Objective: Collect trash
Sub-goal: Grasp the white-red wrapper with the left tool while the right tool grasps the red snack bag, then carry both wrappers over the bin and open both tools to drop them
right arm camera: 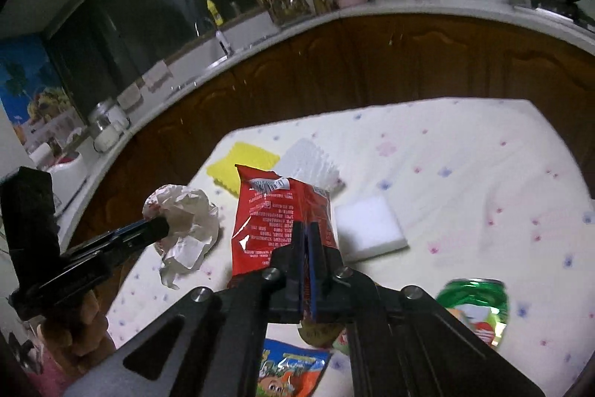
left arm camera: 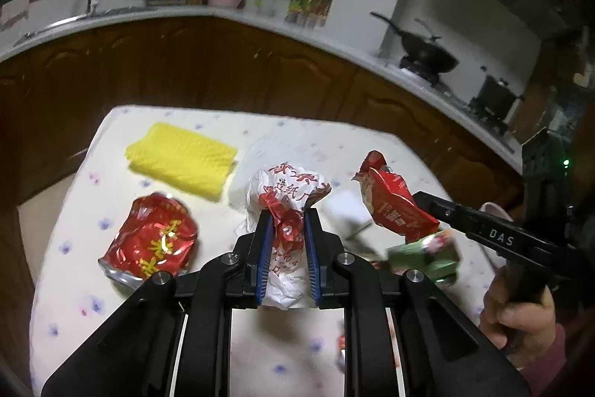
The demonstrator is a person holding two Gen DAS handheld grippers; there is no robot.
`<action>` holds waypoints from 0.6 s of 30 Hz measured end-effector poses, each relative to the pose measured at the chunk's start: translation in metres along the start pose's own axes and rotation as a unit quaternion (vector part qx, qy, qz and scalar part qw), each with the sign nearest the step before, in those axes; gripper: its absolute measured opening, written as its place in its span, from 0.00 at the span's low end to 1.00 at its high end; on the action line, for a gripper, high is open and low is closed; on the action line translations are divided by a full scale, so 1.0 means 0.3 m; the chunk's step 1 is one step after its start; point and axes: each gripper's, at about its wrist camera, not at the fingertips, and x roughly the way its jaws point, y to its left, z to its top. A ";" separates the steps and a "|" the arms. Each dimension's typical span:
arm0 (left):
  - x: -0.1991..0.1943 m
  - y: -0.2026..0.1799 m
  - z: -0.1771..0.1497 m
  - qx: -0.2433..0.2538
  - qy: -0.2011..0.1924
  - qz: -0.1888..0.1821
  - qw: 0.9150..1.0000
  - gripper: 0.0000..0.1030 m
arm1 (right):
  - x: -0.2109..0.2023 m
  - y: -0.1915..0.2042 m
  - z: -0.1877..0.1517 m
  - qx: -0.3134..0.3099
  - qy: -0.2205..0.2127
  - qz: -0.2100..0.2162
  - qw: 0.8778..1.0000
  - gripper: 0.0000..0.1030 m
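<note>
Crumpled white paper clamped in left hand-held gripper; right hand-held gripper pinches glossy red wrapper.

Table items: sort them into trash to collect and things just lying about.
Trash:
- crumpled white paper, in the left gripper
- red snack wrapper, in the right gripper
- crushed red can
- crushed green can
- colourful packet

Lying about:
- yellow cloth
- white sponge
- white cloth

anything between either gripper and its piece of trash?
No. The left gripper jaws are clamped on the crumpled paper wrapper, and the right gripper on the red snack packet. No bin is visible.
</note>
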 end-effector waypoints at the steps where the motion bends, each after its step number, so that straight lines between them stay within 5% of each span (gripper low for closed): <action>1: -0.015 -0.022 0.009 0.004 -0.004 -0.008 1.000 0.15 | -0.031 -0.005 0.003 0.002 -0.009 -0.001 1.000 0.01; 18: -0.023 -0.392 0.018 0.063 -0.011 -0.088 0.994 0.15 | -0.438 -0.219 -0.074 0.065 -0.091 -0.064 0.992 0.01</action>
